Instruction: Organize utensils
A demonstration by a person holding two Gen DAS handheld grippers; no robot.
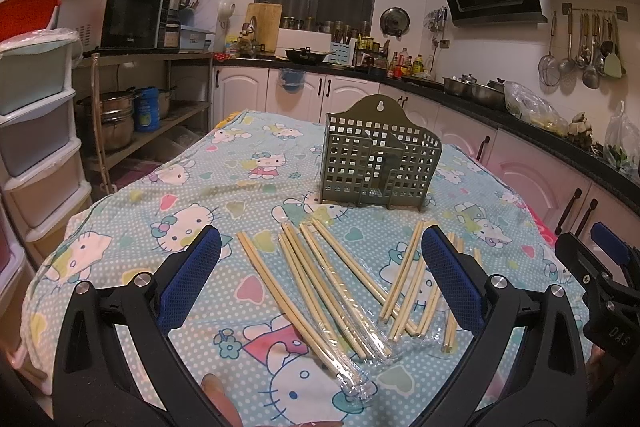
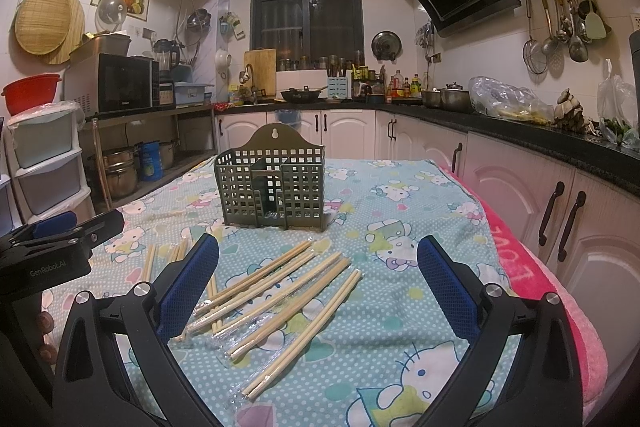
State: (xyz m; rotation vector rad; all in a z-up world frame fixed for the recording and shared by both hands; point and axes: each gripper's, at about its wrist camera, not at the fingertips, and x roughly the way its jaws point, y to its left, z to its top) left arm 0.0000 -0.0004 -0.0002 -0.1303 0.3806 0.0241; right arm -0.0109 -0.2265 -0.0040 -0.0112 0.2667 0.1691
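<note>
holding both tools above the cartoon-print tablecloth [image 1: 168, 187], you have: item, green lattice utensil caddy [image 1: 380, 163], upright, empty, at the far middle of the cloth. item, chopsticks [image 1: 320, 287], pale wood, several in clear wrap, scattered between caddy and you; their long axes run mostly away from you, fanned. item, left gripper [image 1: 320, 283], jaws spread wide, empty, straddling the bigger heap directly ahead; judged the nearer one. item, right gripper [image 2: 318, 283], jaws likewise wide apart, empty, its sticks lying diagonally, low left to upper right.
</note>
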